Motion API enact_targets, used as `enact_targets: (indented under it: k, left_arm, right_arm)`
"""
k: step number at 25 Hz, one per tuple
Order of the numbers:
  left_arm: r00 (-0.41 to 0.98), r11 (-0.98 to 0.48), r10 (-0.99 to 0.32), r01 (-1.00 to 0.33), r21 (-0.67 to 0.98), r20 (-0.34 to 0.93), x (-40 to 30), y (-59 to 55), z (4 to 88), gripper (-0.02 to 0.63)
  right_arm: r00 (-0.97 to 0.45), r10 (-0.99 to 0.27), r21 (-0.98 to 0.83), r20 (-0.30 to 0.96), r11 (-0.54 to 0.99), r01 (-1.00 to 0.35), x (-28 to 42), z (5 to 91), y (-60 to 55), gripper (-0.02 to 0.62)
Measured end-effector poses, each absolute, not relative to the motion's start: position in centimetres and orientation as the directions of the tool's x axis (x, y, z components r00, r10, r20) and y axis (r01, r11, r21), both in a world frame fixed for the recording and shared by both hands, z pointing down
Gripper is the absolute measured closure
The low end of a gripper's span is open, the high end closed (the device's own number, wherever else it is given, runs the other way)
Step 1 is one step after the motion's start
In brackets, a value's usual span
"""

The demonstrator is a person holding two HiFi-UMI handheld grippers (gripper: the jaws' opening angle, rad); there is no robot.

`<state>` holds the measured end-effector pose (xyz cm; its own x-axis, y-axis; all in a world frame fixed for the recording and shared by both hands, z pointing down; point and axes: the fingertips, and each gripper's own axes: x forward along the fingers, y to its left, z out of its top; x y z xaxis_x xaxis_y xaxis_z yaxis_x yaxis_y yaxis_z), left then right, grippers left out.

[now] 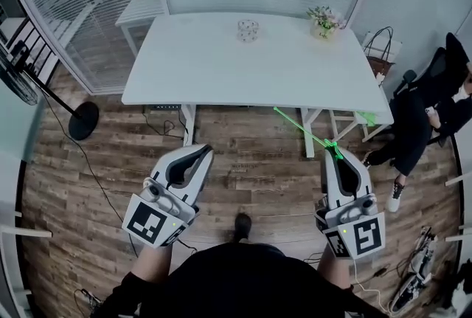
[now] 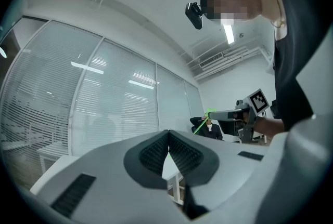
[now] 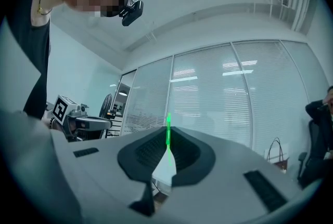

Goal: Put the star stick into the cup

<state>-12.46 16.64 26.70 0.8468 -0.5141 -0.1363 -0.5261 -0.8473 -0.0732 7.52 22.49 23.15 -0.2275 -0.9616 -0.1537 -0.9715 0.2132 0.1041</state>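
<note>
cup (image 1: 248,30) in head view only, right claw (image 3: 168,132) gripping star stick (image 1: 302,126)

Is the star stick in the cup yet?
No: the stick is clamped in the right gripper out over the floor, while the cup stands on the table ahead.

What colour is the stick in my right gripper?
The star stick is bright green, seen best in the head view, poking out ahead of the right gripper.
</note>
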Motion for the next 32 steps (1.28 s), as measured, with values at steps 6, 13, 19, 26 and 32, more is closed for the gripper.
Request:
enact_targets:
  k: [6, 13, 19, 26, 32]
  left_arm:
    - [0.838, -0.839, -0.527, -0.539, -0.068, -0.142, -10.0, 13.9, 26.5, 0.592]
    - [0.838, -0.840, -0.526, -0.538, -0.065, -0.146, -8.9, 11.8, 26.1, 0.592]
    - [0.845, -0.847, -0.514, -0.527, -0.065, -0.149, -9.0, 10.5, 26.0, 0.592]
    - [0.854, -0.857, -0.498, -0.511, -0.064, -0.153, -8.3, 9.5, 25.7, 0.592]
    - [0.847, -0.849, -0.508, -0.523, -0.074, -0.155, -8.4, 9.3, 25.7, 0.592]
  right_arm:
    - [-0.253, -0.956, 0.107, -0.148, 0.239, -0.965, 9.8, 23.2, 19.1, 0.574]
    - [-0.280, -0.949, 0.098, -0.145, 0.268, -0.959, 10.3, 23.6, 16.1, 0.574]
    - [-0.270, -0.951, 0.111, -0.149, 0.255, -0.961, 10.1, 23.4, 15.2, 0.574]
    - [-0.262, -0.954, 0.118, -0.144, 0.246, -0.962, 10.4, 23.2, 14.5, 0.574]
    - [-0.272, -0.949, 0.124, -0.157, 0.255, -0.959, 10.5, 22.9, 14.1, 0.574]
